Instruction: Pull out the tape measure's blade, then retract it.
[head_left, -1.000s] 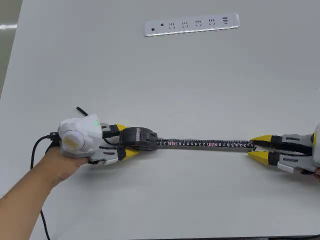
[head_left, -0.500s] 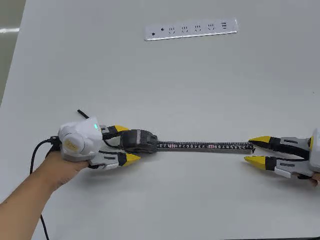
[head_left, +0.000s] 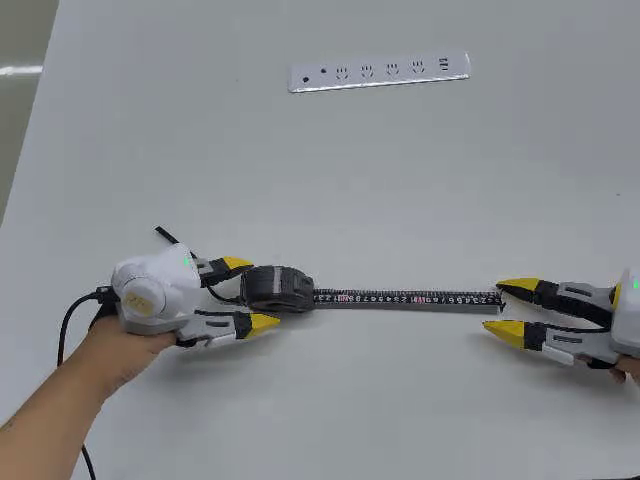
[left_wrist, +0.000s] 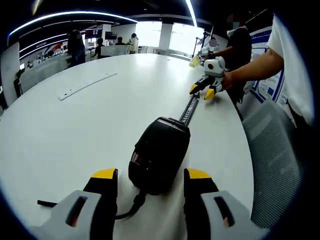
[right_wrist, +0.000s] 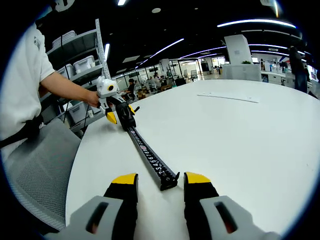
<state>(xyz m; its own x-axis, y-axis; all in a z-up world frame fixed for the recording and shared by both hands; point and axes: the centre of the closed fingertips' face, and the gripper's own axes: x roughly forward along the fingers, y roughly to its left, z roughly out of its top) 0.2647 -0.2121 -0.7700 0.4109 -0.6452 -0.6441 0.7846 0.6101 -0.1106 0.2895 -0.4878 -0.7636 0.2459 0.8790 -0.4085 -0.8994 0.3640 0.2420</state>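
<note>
A dark tape measure case (head_left: 278, 288) rests on the white table (head_left: 330, 180), its blade (head_left: 405, 298) drawn out to the right and lying flat. My left gripper (head_left: 254, 292) is open, its yellow-tipped jaws on either side of the case (left_wrist: 160, 152) with small gaps. My right gripper (head_left: 498, 306) is open too, and the blade's end hook (right_wrist: 169, 181) lies on the table between its jaws, untouched. The left gripper view has the right gripper (left_wrist: 201, 92) at the blade's far end. The right gripper view has the left gripper (right_wrist: 122, 114) around the case (right_wrist: 124, 119).
A white power strip (head_left: 380, 72) lies at the far side of the table. A black cable (head_left: 72, 305) trails from the left gripper toward the near left edge. A grey mesh chair (right_wrist: 35, 155) stands off the table's near side.
The right gripper has opened and let go of the blade's end, which now lies on the table. The left gripper's jaws have spread away from the case.
</note>
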